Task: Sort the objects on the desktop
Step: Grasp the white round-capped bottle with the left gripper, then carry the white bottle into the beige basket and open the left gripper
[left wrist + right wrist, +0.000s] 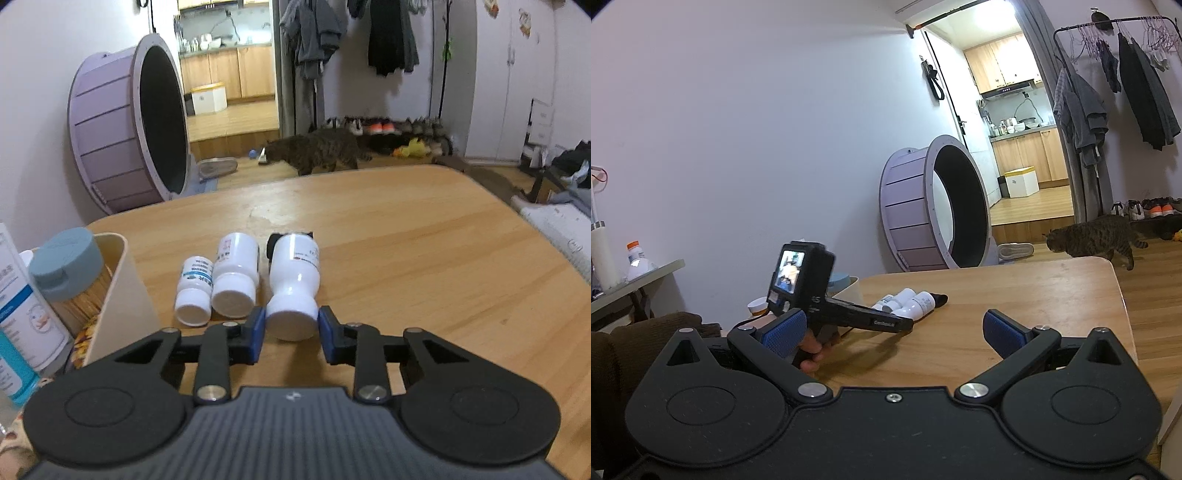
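Observation:
Three white pill bottles lie side by side on the wooden table [406, 240], caps toward me. My left gripper [291, 325] is shut on the rightmost and largest white bottle [295, 273], with one blue pad against each side of its cap. To its left lie a medium bottle [236, 277] and a small bottle [194, 291]. A black object [273, 240] shows behind the gripped bottle. In the right wrist view, a hand [812, 350] holds the left gripper [907, 325] at the bottles [916, 304]. My right gripper [894, 332] hovers open over the table with nothing between its fingers.
A beige bin [122, 288] stands at the table's left, holding a blue-lidded container [66, 262] and a white-and-blue tube [22, 306]. A cat [1093, 236] walks on the floor beyond the table, near a purple cat wheel [923, 210]. Bare wood stretches right of the bottles.

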Tool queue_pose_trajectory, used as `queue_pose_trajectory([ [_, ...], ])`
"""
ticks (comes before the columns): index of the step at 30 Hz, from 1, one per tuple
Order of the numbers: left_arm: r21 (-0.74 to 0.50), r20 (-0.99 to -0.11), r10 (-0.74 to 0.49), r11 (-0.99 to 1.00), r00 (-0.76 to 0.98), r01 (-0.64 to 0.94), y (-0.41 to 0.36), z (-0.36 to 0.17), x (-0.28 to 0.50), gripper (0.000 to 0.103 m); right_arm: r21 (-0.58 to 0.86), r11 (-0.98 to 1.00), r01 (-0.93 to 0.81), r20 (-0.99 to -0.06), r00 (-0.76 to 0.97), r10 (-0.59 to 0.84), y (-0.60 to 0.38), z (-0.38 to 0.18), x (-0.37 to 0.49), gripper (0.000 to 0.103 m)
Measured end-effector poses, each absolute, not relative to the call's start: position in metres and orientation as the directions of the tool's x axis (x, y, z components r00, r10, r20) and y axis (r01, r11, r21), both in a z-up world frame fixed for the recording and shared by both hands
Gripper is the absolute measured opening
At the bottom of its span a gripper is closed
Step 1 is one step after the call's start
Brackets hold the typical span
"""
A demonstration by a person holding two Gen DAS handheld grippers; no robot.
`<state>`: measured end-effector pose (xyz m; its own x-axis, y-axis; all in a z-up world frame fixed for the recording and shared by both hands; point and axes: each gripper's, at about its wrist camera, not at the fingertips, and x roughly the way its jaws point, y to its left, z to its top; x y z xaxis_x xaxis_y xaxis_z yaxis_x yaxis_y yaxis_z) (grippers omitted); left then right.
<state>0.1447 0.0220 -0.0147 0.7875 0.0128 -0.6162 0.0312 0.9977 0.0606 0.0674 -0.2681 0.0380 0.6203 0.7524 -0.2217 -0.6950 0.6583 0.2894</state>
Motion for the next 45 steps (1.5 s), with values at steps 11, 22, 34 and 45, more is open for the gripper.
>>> queue_pose_trajectory([
  [11, 0.056, -0.526, -0.05, 0.994, 0.849, 0.094, 0.022, 0.025, 0.086, 0.03, 0.281, 0.657, -0.7, -0.22, 0.619, 0.754, -0.268, 0.036, 0.068, 0.103],
  [22, 0.031, -0.469, -0.04, 0.998, 0.882, 0.062, 0.043, 0.056, 0.046, 0.03, 0.278, 0.643, -0.713, -0.214, 0.607, 0.766, -0.262, 0.036, 0.067, 0.103],
  [34, 0.068, -0.47, 0.146, 0.989, 0.871, -0.129, 0.113, 0.081, 0.027, 0.03, 0.249, 0.625, -0.74, -0.239, 0.579, 0.78, -0.244, 0.032, 0.062, 0.103],
  [45, 0.054, -0.451, 0.192, 0.981, 0.872, -0.188, 0.126, 0.074, 0.03, 0.052, 0.244, 0.634, -0.734, -0.264, 0.579, 0.772, -0.235, 0.031, 0.063, 0.103],
])
